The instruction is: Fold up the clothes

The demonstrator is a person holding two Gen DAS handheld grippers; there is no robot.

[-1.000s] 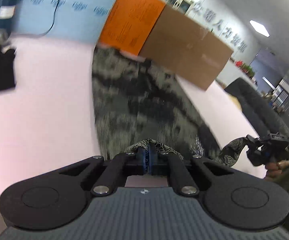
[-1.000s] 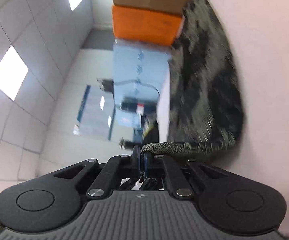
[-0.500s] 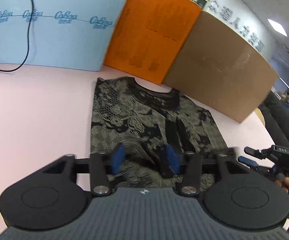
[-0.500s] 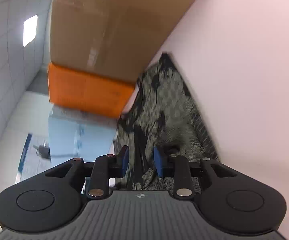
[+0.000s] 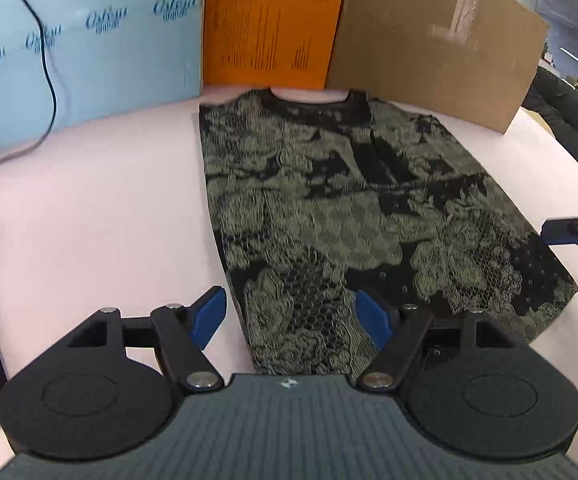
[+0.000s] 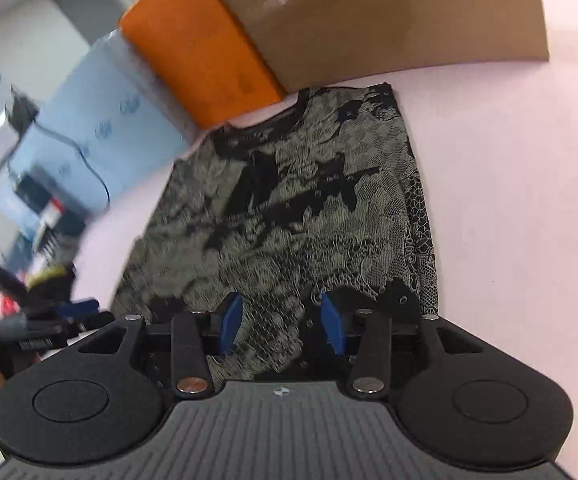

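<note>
So from the left wrist view: a second ago the left hand-held gripper (image 5: 291, 318) was pinched tight on the hem of the patterned shirt (image 5: 349, 208) and everything was a motion blur. Now its blue pads (image 5: 209, 316) are spread wide with nothing between them, and the shirt lies flat on the pink desk (image 5: 89, 208), collar up against the orange board (image 5: 273, 20) and cardboard panel (image 5: 437, 40). The left sleeve looks tucked in already, since that edge runs straight. The other tool's tip pokes in at the right edge.

Right wrist view, same story: the right hand-held gripper (image 6: 281, 324) had the fabric clamped a second ago, and now it's spread open too, hovering over the bottom hem of the shirt (image 6: 309, 200) with no cloth caught in it. The desk (image 6: 509, 200) is bare on that side.

My read: the lay-flat or shake-out step just ended with both tools letting go. Next is probably regrabbing an edge to make a fold.
</note>
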